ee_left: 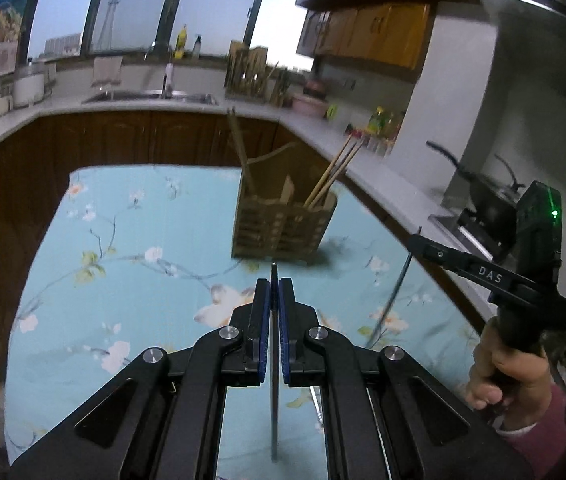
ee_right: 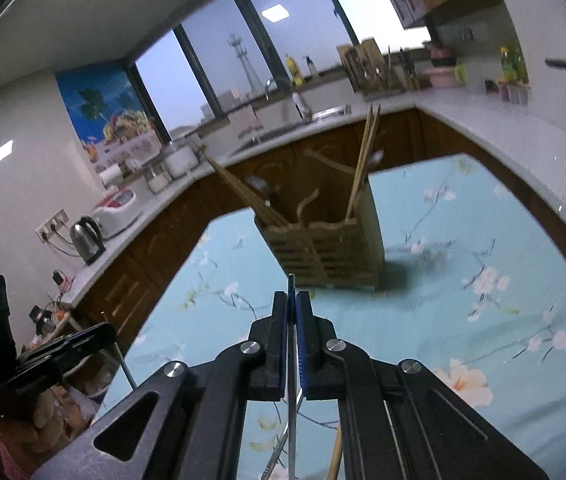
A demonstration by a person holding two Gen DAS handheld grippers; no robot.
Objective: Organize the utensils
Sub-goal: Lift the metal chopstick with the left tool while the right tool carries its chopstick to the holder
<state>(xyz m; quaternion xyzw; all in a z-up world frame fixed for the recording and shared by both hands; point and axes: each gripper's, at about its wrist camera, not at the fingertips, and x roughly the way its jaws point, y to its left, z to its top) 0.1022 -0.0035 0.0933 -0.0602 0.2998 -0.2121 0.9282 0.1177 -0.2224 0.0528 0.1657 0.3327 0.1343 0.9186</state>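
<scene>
Your left gripper [ee_left: 274, 286] has its blue-padded jaws pressed together on a thin dark metal utensil handle [ee_left: 274, 380]. The handle runs straight down between the pads, and its tip pokes out just past the fingertips. What kind of utensil it is cannot be told from the left wrist view.

Your right gripper [ee_right: 291, 300] is likewise clamped on a slim grey metal rod-like utensil [ee_right: 291, 400], whose tip shows just above the pads while its shaft runs down towards the camera. Its working end is hidden under the gripper body.

The slatted wooden utensil holder [ee_left: 283, 228] stands upright on the light-blue floral tablecloth [ee_left: 131, 248], ahead of both grippers and apart from them. Inside it, a bundle of pale wooden chopsticks [ee_left: 333, 174] leans towards the right side of the holder as the left wrist view shows it. A flat wooden utensil [ee_left: 239, 148] leans at the holder's left compartment.

From the left wrist view, your right hand [ee_left: 503, 376] grips the handle of the right tool, to the right of the holder and nearer the camera. Behind the holder runs a white kitchen counter [ee_left: 363, 160] with a steel sink [ee_left: 155, 98].

A thin pale stick [ee_right: 335, 456] lies on the cloth below the right gripper, well short of the holder.
</scene>
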